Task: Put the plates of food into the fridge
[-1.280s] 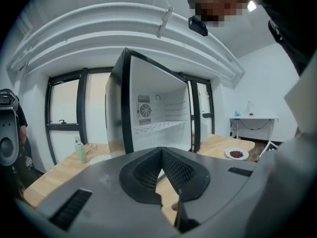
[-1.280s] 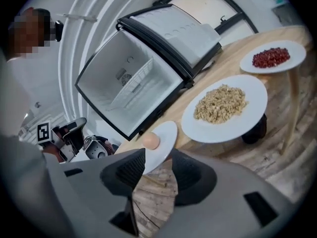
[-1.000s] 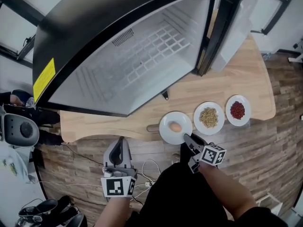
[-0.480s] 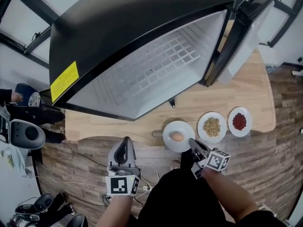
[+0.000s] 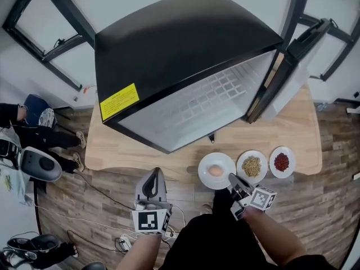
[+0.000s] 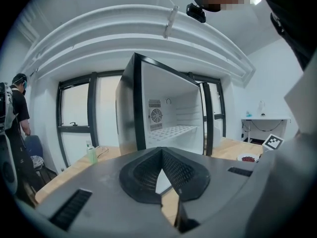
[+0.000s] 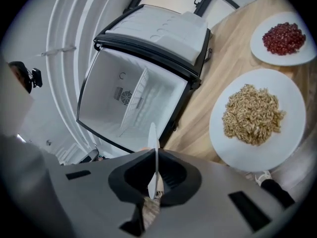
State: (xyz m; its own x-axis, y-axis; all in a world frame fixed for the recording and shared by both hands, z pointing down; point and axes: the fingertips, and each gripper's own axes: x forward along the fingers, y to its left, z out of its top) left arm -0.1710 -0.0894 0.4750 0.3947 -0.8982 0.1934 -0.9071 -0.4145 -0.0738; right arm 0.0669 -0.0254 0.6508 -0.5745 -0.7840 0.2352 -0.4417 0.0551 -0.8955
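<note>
Three white plates stand in a row near the wooden table's front edge: one with an egg, one with grain and one with red bits. My right gripper is shut on the near rim of the egg plate. In the right gripper view that rim shows edge-on between the jaws, with the grain plate and the red plate beyond. My left gripper hangs shut and holds nothing, in front of the table and left of the plates. The black fridge stands open with a white wire shelf.
The fridge door swings out to the right, above the plates. A small green bottle stands on the table left of the fridge. A person and gear are on the floor at far left. Cables lie on the floor by my feet.
The right gripper has shut on the egg plate's rim and risen with it. The left gripper has risen slightly. The head view has tilted up, showing more of the fridge's top.
</note>
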